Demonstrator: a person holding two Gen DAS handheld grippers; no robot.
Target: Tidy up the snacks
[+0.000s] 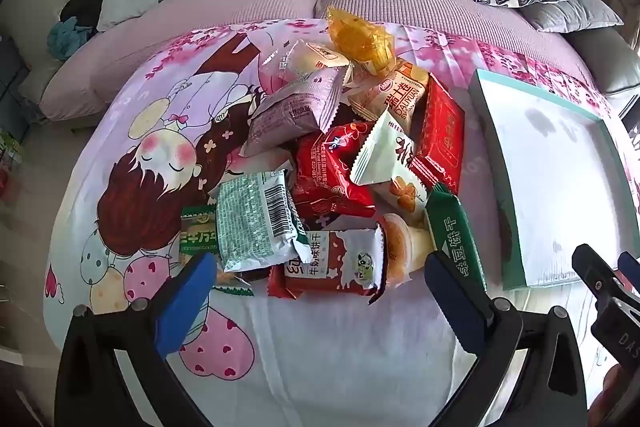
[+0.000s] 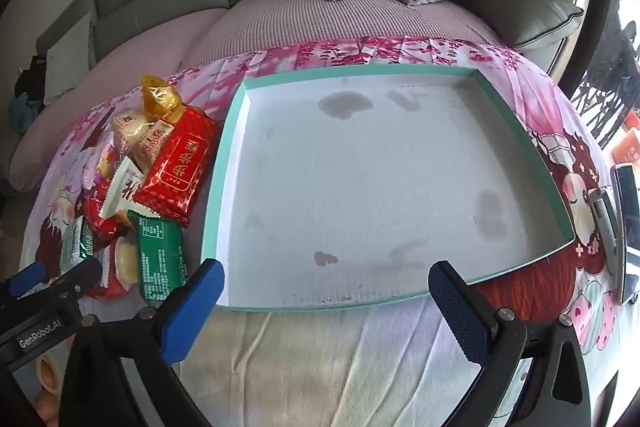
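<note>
Heaped straight ahead of the left gripper (image 1: 316,291), a pile of snack packets (image 1: 332,163) on the cartoon-print cloth (image 1: 132,155). Nearest to its tips: the milk biscuit packet (image 1: 332,263) in red and white, lying flat with its long axis crosswise, squarely between the two blue pads. Just beyond on the left pad's side, a green-and-white packet (image 1: 256,219) showing its barcode; just off the right pad, a dark green biscuit packet (image 1: 456,231) running lengthwise away from the tool, and a small jelly cup (image 1: 400,247) beside it. Farther out, a red foil packet (image 1: 440,139), a white triangular pouch (image 1: 384,155), and at the far end a yellow cellophane sweet wrapper (image 1: 360,35).

Jaws of the left gripper spread wide, nothing between them, hovering short of the pile. Right gripper (image 2: 326,291) likewise spread and empty, aimed at the near rim of the teal-edged tray (image 2: 224,187), whose stained white floor holds no snack yet.

Pile to the left of the tray, close against its left wall. Clearly nearer to the snacks: the left gripper; for the right one they lie off to the side, beyond its left pad. Probably best taken first: the milk biscuit packet, gripped across its short width, then carried rightward over the teal rim. Sorting judged not yet begun.
</note>
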